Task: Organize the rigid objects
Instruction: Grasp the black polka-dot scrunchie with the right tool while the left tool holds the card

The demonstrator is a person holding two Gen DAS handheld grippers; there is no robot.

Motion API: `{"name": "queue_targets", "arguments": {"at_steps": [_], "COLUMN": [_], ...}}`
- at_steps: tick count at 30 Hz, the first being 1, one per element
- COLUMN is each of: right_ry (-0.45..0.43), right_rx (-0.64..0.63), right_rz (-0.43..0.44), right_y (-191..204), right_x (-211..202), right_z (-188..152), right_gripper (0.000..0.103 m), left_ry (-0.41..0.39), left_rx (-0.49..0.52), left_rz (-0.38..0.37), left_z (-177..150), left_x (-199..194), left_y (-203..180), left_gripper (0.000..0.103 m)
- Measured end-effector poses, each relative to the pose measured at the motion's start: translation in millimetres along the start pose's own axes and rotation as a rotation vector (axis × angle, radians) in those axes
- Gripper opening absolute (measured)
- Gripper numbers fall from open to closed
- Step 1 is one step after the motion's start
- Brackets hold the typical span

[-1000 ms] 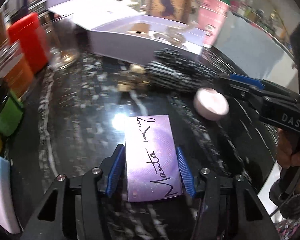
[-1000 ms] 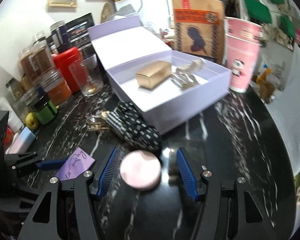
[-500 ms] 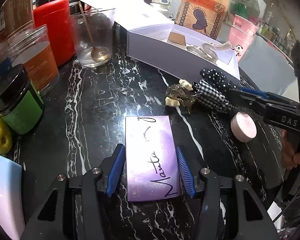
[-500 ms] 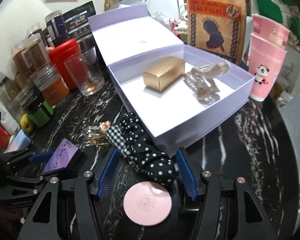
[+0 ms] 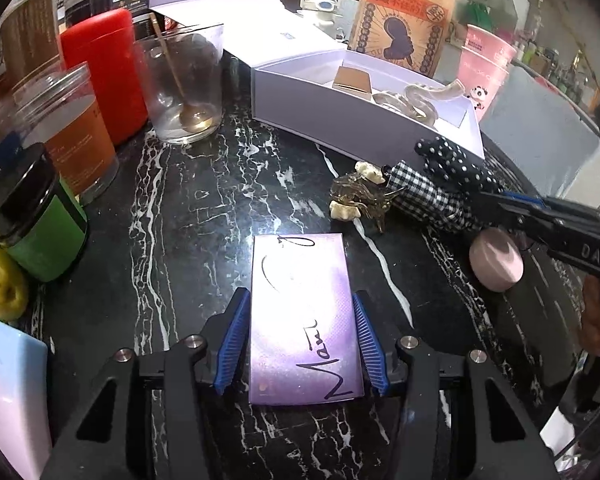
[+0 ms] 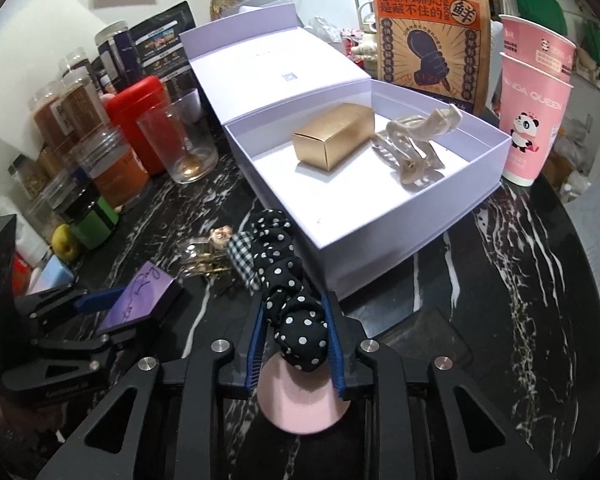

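On the black marbled surface, my left tool is clenched on a purple signed case, its blue pads pressing the two long edges so the flat case keeps level and cannot slide out. My right tool is closing around a pink round compact, which lies low between its pads; in the right wrist view I cannot tell whether the pads press it yet. A black polka-dot scrunchie lies across the same gap, on top of the compact, and could, I judge, be pinched along with it.

The lavender gift box stands open just beyond the scrunchie, lid folded back. Inside it a gold carton and a beige hair claw lie side by side, with bare floor in front of them, which looks like room kept for more. I take that box as the place for the hard pieces, so both tools point toward it.

Left of the box, beside the scrunchie, a gold hair clip rests on the surface, not yet picked up. Jars, a red canister and a drinking glass crowd the far left of the box.
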State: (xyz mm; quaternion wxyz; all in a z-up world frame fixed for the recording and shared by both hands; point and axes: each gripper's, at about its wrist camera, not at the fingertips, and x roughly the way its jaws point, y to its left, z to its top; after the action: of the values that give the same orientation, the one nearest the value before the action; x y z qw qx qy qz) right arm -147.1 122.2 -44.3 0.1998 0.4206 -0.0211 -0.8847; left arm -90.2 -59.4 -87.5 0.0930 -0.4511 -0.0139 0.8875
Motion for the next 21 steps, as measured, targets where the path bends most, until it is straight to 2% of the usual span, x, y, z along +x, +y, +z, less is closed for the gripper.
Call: {"name": "queue_targets", "arguments": {"at_steps": [8,21], "right_ry": [-0.030,-0.074], "right_rx": [0.000,0.020], "right_rz": [0.031,0.061], "right_y": [5,11], "right_x": [-14,-44], "right_z": [-9,-30], "right_gripper": [0.018,0.017], "left_ry": [-0.008,-0.023], "left_rx": [-0.011,0.005], "left_rz": [-0.006,0.002], "left_z": [-2,-6], "left_x": [-9,-30], "left_y": [-1,-14], "left_gripper": [0.051,0.051]}}
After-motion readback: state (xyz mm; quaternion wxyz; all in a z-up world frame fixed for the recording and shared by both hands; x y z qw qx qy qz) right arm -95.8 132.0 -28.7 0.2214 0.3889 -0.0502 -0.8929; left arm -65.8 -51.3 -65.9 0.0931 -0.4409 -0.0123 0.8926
